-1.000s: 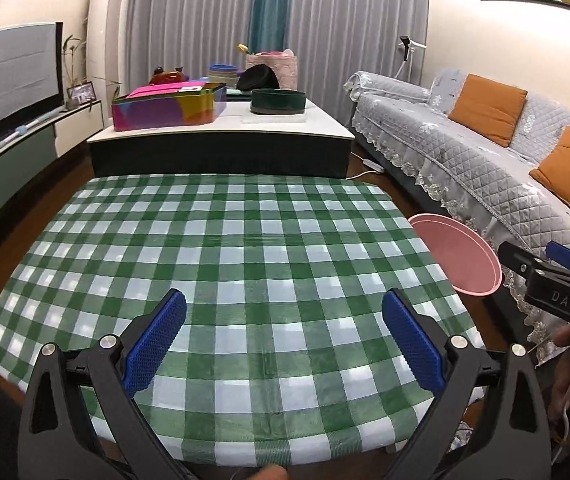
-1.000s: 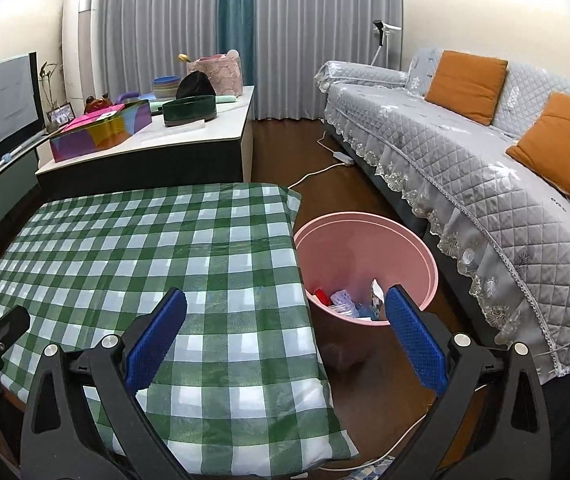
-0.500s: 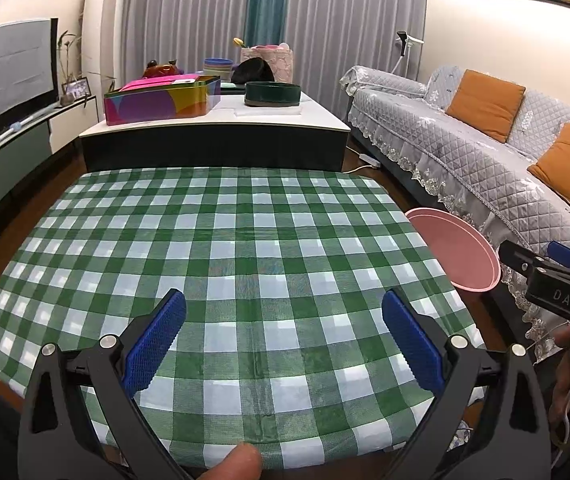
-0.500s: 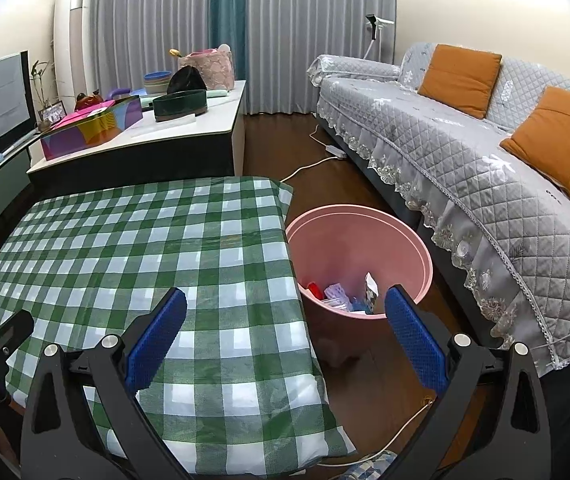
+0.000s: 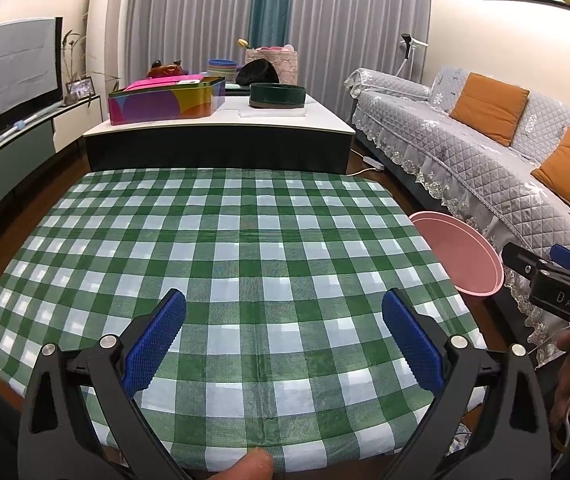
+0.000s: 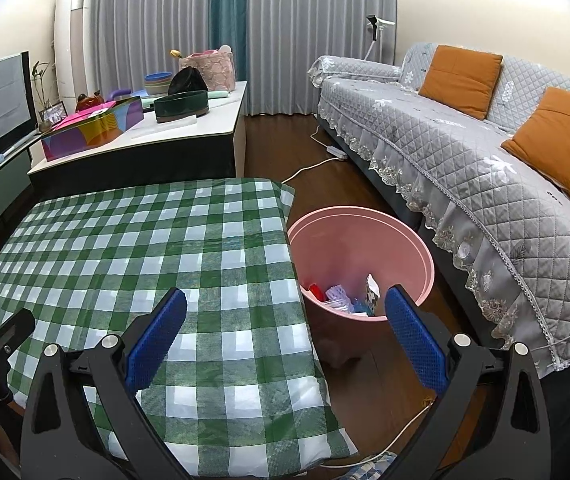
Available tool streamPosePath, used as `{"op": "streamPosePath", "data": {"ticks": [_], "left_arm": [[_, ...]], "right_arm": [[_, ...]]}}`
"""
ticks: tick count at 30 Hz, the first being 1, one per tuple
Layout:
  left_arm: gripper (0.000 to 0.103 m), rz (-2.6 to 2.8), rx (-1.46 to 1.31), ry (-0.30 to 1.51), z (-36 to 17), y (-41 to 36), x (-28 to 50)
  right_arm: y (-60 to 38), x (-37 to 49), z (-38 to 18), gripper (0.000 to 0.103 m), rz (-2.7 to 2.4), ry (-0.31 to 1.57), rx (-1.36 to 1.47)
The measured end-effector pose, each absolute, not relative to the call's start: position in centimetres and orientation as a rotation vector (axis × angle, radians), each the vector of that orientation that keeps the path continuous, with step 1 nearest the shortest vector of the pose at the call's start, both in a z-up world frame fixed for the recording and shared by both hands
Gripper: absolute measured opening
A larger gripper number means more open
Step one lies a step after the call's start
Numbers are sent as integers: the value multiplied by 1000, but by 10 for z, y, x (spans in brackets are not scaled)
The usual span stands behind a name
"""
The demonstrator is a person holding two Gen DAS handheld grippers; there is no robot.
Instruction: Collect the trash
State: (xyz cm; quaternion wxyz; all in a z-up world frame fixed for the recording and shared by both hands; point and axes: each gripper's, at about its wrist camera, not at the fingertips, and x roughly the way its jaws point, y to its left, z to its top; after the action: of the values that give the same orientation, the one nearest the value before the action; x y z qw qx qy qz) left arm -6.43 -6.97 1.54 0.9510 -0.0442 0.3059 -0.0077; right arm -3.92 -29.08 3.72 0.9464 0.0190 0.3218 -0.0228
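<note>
A pink bin stands on the floor right of the table; its rim also shows in the left wrist view. Trash lies in its bottom: red, white and blue scraps. My left gripper is open and empty over the near edge of the green checked tablecloth. My right gripper is open and empty above the table's right edge, near the bin. No loose trash shows on the cloth.
A low white-topped cabinet behind the table carries a colourful box and a dark round tin. A grey sofa with orange cushions runs along the right. A white cable lies on the wooden floor.
Both grippers have drawn back and risen a little, so the table and bin sit slightly farther away. Both stay open and empty.
</note>
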Motion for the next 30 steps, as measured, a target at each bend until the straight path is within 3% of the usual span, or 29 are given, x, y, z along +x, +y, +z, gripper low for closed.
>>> {"op": "streamPosePath", "data": {"ticks": [30], "left_arm": [[95, -24, -76, 615, 17, -75, -62]], "right_arm": [[-290, -38, 37, 98, -47, 656, 38]]}}
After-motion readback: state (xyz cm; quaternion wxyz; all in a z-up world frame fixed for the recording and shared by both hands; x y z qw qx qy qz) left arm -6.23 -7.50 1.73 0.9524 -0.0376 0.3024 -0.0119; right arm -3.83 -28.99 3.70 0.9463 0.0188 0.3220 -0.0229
